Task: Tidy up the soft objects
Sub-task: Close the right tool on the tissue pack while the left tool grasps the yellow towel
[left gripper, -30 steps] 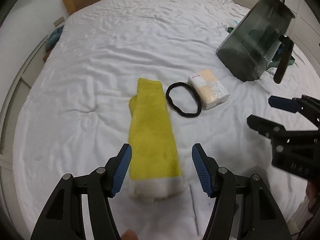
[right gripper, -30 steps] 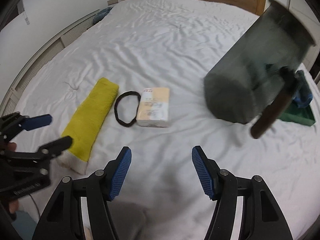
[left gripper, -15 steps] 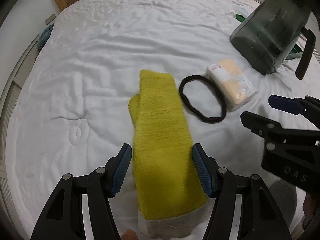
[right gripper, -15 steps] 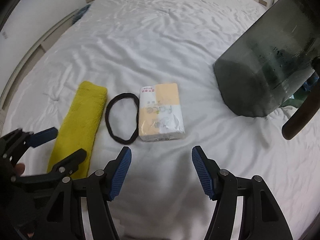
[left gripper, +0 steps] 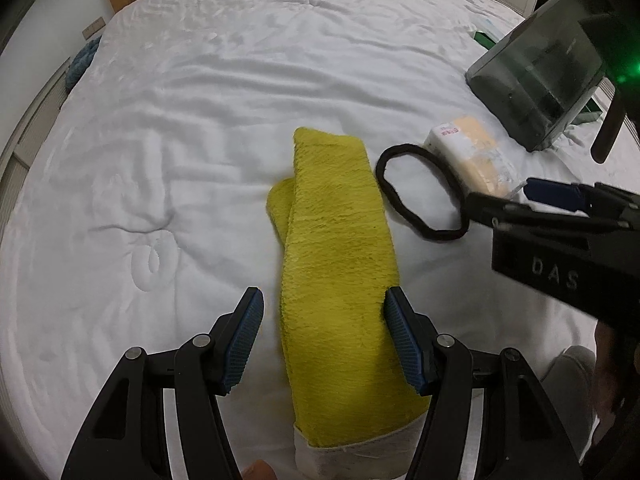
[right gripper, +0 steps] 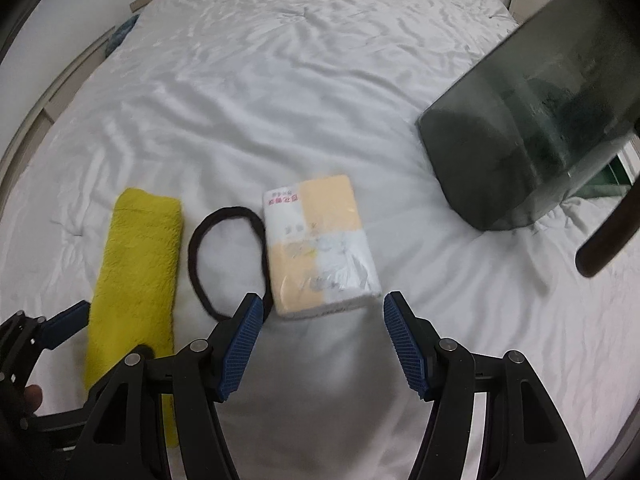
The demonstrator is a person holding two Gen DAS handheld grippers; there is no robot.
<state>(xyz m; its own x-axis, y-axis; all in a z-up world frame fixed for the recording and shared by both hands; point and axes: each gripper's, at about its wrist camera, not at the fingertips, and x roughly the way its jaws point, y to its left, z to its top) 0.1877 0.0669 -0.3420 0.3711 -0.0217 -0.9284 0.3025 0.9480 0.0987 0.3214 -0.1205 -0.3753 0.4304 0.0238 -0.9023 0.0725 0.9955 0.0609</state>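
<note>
Fingers of the left gripper point(left gripper: 324, 336) straddle the yellow towel point(left gripper: 340, 280) at lower centre, wide, poised to pinch; right gripper point(right gripper: 322, 340) likewise wide, empty.

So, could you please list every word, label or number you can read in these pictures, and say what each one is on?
"DAS": raised letters on the black body of the right hand-held gripper, seen from the left wrist.
Red print on the white-and-orange plastic-wrapped tissue pack: too blurred to read.
Nothing else carries text.
</note>
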